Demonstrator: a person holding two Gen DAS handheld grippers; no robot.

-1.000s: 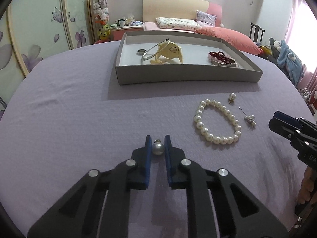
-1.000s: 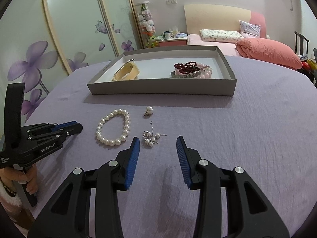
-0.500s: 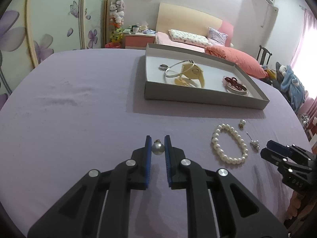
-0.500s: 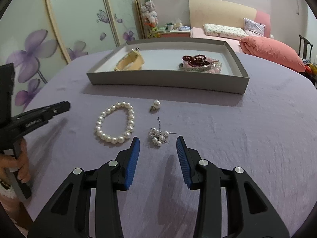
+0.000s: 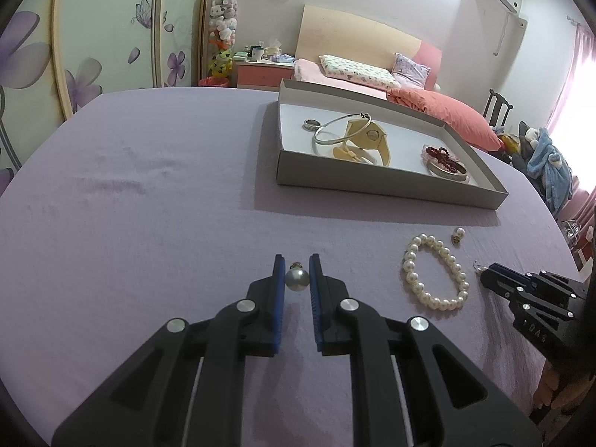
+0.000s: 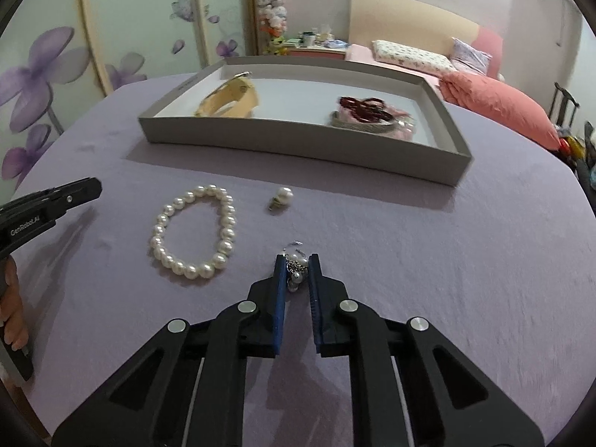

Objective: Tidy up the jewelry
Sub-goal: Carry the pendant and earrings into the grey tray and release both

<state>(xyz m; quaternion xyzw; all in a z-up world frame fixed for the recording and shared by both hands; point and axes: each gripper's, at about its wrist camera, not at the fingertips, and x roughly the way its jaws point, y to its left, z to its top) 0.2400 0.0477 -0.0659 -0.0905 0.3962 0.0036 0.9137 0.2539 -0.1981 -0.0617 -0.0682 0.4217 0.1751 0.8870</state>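
Observation:
My left gripper is shut on a single grey pearl earring, held above the purple cloth. My right gripper is shut on a silver cluster earring with small pearls, low at the cloth. A white pearl bracelet lies left of it, and a lone pearl earring sits just beyond. The grey tray stands further back, holding a cream watch, a dark red bead bracelet on a silver bangle, and in the left wrist view a ring and a thin silver bangle.
The purple cloth covers a round table with wide bare cloth to the left of the tray. A bed with pink bedding stands behind, a wardrobe with flower doors at the left. A hand holds the left gripper's handle.
My right gripper's jaws have shut onto the cluster earring, which lay loose between them before. The left gripper has swung left, still holding the grey pearl, so the tray sits further right in its view.

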